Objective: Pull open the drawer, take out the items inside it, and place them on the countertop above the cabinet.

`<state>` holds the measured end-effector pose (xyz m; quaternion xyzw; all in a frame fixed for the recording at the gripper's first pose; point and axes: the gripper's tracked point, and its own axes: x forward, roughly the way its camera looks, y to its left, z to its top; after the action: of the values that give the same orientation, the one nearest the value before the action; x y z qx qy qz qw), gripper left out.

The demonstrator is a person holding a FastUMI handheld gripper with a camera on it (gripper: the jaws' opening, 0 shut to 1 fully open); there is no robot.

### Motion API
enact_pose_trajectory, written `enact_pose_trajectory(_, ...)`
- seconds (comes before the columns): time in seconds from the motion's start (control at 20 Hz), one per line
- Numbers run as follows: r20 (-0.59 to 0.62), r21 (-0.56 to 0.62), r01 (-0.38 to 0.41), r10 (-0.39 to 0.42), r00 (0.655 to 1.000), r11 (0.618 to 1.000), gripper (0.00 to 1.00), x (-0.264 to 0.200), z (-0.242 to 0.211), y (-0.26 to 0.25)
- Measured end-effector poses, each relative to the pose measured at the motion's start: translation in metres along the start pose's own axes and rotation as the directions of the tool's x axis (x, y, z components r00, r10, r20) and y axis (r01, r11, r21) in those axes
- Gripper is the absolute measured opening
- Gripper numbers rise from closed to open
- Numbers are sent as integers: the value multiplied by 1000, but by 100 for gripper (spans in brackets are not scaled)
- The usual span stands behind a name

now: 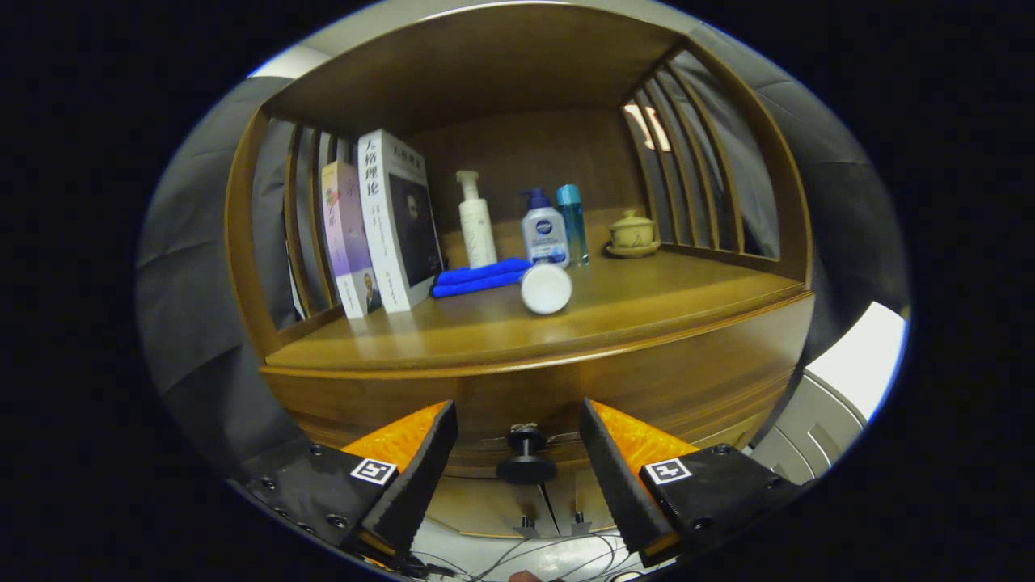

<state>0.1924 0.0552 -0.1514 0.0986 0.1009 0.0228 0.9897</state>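
Your gripper (517, 477) sits low in the centre of the frame with its jaws spread wide and nothing held. The drawer knob (525, 459), a dark round pull, stands in the gap between the two fingers, clear of both. The drawer (534, 408) it belongs to is the curved wooden front just above the fingers, and it looks closed, flush under the counter edge.

Above that, the counter (647, 311) of the cabinet fills the middle of the frame. At its left side two books (380, 226) stand upright, leaning against the slatted side. Just right of them a folded blue cloth (481, 277) lies flat, and a white round container (547, 288) lies on its side touching the cloth's right end, its circular face turned toward you. Behind the cloth stand a white pump bottle (475, 222), a shorter pump bottle with a blue top (542, 230) and a slim blue bottle (572, 220), close together. Further right, near the back, a small lidded cup (632, 233) rests on a saucer.
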Motion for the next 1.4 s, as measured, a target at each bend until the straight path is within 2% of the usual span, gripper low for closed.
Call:
enact_pose_trajectory(0.15, 41, -19, 30, -29, 999, 999, 95, -44, 27, -16)
enact_pose_trajectory(0.25, 31, -69, 29, -27, 999, 997, 95, -81, 29, -22)
enact_pose_trajectory(0.5, 79, -35, -21, 23, 997, 999, 95, -158, 47, -19)
enact_pose_trajectory(0.7, 107, -116, -7, 19, 994, 993, 95, -202, 61, -24)
enact_pose_trajectory(0.95, 163, -81, -34, 47, 986, 996, 95, -235, 91, -18)
enact_pose_trajectory(1.1, 158, -56, -72, 80, 984, 996, 95, -242, 94, -12)
enact_pose_trajectory(1.4, 161, -63, -85, 94, 982, 994, 95, -244, 94, -10)
